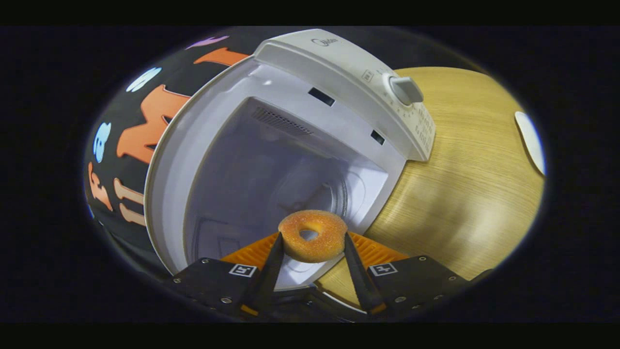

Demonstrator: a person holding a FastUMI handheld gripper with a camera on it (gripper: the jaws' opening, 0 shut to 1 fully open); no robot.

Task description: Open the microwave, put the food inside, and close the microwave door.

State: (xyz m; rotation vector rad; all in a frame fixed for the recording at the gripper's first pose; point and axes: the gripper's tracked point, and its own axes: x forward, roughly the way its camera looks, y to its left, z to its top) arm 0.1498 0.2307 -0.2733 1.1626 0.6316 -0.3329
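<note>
Table [474, 194]: pale wood grain, bearing the microwave; bare stretch beside the oven, presumably left as working room for the approach.
Microwave [339, 72]: white, standing on the table with its mouth turned toward the gripper; seen tilted because of how the gripper is held.
Door: already swung out of the opening, so the first step of the task looks done; the door itself cannot be made out.
Cavity [261, 174]: open and lit, grey-white walls, vent slots along the upper back, faint ring of a turntable on the floor; nothing inside yet, so room for the food.
Control panel [416, 131]: strip beside the opening, printed scale too small to read.
Dial [406, 89]: grey knob on that panel, clear of the path into the cavity.
White object [530, 140]: flat rounded shape at the table's far side, well apart from the oven; cannot tell what.
Gripper [313, 245]: narrowed to the width of the food, one fingertip pressing each side, pointed at the opening to carry it in.
Doughnut [313, 236]: sugared ring, hole facing up, clamped between the fingertips just short of the cavity's threshold; kept level, likely so it sets down flat.
Stage: judged mid-task, with placing and door closing still to come.
</note>
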